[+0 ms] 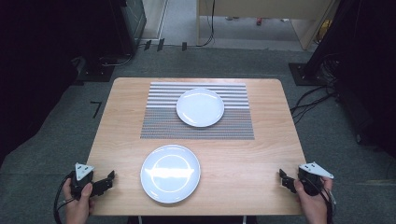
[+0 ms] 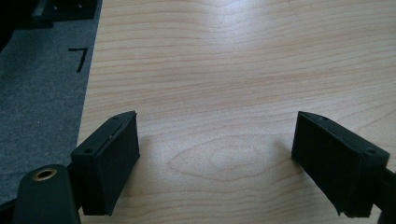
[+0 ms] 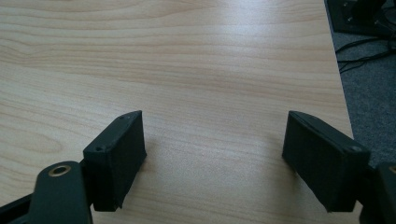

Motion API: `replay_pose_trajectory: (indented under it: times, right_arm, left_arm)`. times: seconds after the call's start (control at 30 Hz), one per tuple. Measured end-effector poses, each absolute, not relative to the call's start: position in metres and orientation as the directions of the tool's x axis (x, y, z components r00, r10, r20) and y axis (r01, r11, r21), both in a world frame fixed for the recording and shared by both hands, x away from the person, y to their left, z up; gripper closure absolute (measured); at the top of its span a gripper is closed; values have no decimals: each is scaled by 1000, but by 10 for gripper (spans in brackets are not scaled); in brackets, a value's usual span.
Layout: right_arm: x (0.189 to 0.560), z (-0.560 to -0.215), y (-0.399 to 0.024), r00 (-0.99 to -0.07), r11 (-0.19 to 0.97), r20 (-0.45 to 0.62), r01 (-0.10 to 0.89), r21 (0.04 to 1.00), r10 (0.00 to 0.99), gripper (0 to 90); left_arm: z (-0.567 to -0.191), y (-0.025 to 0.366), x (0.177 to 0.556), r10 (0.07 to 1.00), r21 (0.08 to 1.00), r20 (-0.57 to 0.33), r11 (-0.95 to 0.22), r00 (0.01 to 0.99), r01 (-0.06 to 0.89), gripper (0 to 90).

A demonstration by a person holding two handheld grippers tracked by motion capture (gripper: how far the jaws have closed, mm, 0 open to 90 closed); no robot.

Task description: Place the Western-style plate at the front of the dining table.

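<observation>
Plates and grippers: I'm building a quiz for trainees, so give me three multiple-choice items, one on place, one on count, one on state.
1. Where does the far plate sit? A. on the striped placemat B. on bare wood C. on the carpet
2. How many white plates are there? A. one B. two C. three
3. How do the left gripper jaws stand? A. shut B. clamped on a plate C. open

Answers: 1 A, stripes surround it; 2 B, the near plate joins it on the table; 3 C, bare wood shows between them.
</observation>
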State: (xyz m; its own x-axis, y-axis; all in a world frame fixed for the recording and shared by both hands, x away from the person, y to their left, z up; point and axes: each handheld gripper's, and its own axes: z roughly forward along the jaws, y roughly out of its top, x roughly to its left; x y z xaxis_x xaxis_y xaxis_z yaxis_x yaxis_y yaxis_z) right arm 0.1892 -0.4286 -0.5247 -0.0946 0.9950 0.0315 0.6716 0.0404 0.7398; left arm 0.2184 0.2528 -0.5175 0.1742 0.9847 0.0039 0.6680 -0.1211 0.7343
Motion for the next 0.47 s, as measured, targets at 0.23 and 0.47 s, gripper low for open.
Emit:
replay_pose_trajectory:
  times: [0.23, 0.47]
  right_arm:
    - [189, -525, -429, -103, 48, 30, 672, 739, 994, 187]
    - [190, -525, -429, -104, 49, 30, 673, 738, 994, 183]
  left_arm:
    - [-518, 253, 218, 985, 734, 3, -121, 175, 668, 147]
    - [-518, 253, 218, 985, 734, 2, -121, 175, 669, 147]
